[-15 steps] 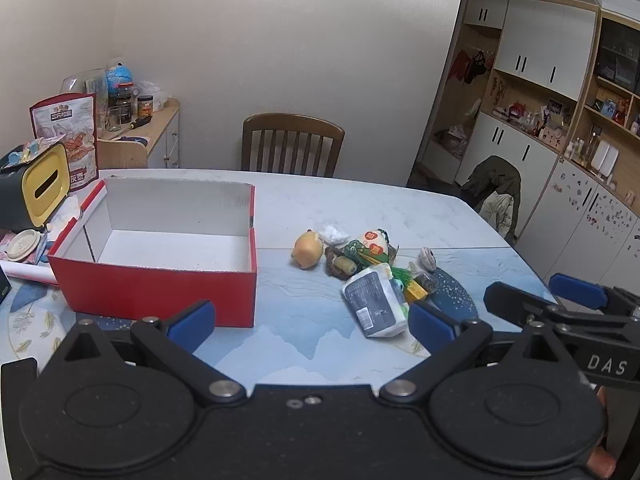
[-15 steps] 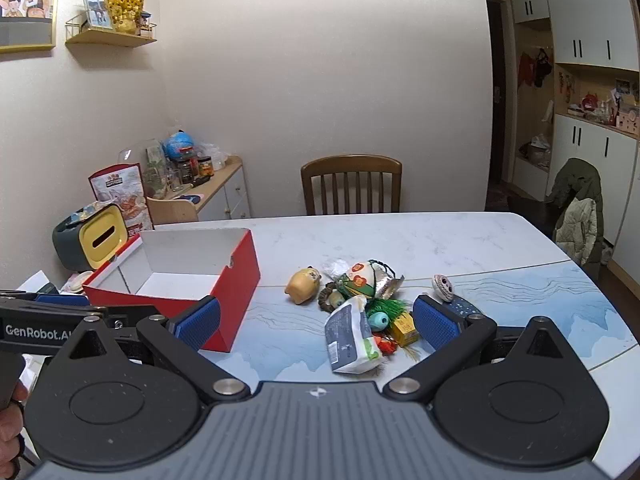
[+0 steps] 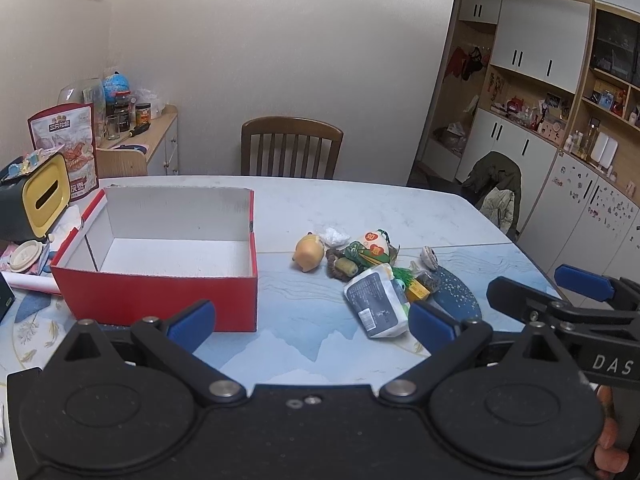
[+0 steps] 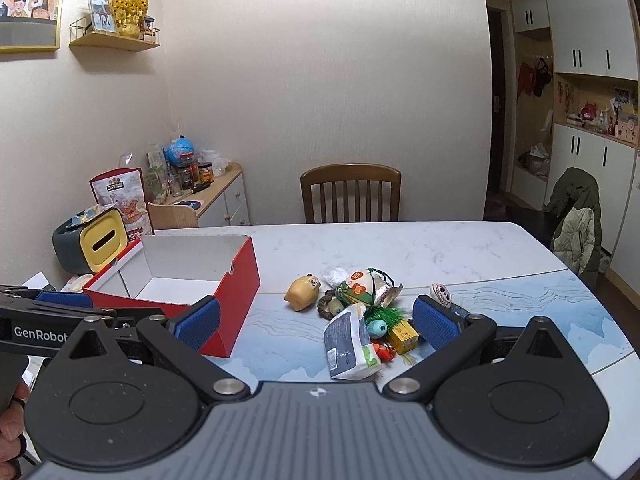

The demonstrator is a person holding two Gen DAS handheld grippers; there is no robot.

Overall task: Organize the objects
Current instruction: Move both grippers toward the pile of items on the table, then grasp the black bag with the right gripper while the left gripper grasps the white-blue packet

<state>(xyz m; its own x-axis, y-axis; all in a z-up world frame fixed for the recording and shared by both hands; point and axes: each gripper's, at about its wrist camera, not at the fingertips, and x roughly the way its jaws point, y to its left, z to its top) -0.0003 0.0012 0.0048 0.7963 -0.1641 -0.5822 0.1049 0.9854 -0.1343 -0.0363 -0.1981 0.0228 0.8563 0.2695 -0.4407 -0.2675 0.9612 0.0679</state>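
Red box [image 3: 160, 296] long side across table, tissue pack [image 3: 374, 300] lengthwise toward camera, both tools [image 3: 312, 322] [image 4: 316, 316] wide, empty.

Matt red cardboard box [image 3: 160, 296]; glossy marbled tabletop [image 3: 360, 208]; wooden chair [image 3: 291, 146].

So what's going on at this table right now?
A person holds two grippers above the table, sorting small items. The left gripper and right gripper are both open and empty. The red box has nothing in it yet. The pile, including a tissue pack and yellow toy, lies beside it untouched.
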